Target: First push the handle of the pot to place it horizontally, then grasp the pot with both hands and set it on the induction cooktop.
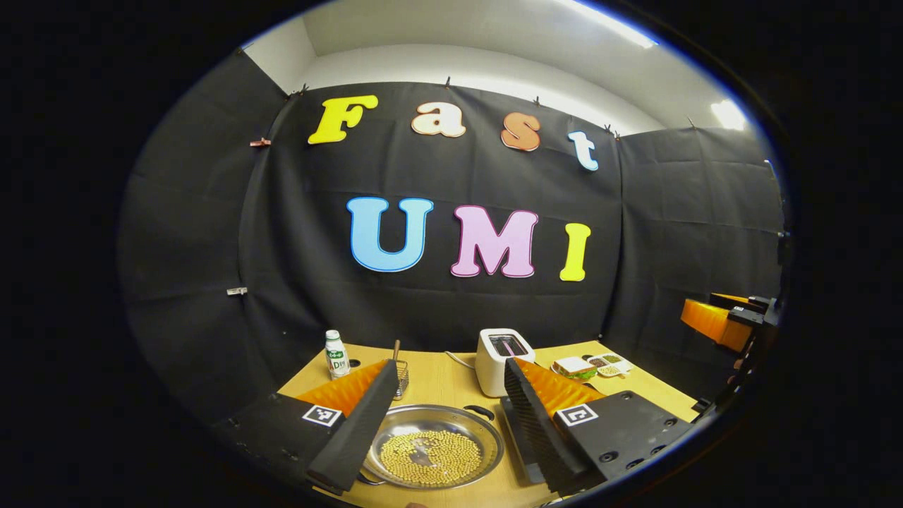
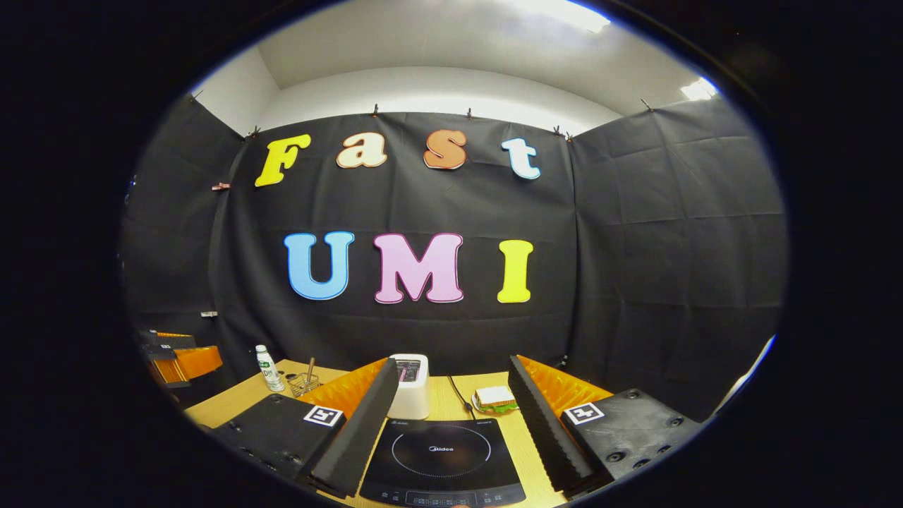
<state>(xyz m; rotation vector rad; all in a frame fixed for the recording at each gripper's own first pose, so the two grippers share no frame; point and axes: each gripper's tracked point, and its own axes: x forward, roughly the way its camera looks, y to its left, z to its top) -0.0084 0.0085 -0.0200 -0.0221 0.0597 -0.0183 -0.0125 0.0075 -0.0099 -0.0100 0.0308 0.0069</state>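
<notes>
A shallow metal pot (image 1: 432, 446) holding yellow beans sits on the wooden table (image 1: 441, 381), low in the left gripper view. A small dark handle (image 1: 480, 411) shows on its far right rim. My left gripper (image 1: 451, 365) hangs open above the pot, one finger on each side, touching nothing. The right gripper (image 1: 719, 321) appears at the right edge of that view. In the right gripper view a black induction cooktop (image 2: 441, 455) lies flat below my open right gripper (image 2: 453, 363), whose fingers hold nothing. The left gripper (image 2: 176, 356) shows at the far left there.
A white toaster (image 1: 502, 360) with a cord stands behind the pot and just behind the cooktop. A sandwich (image 1: 575, 367) and a small food tray (image 1: 610, 363) lie at the back right. A bottle (image 1: 336, 354) and a wire basket (image 1: 400, 374) stand at the back left.
</notes>
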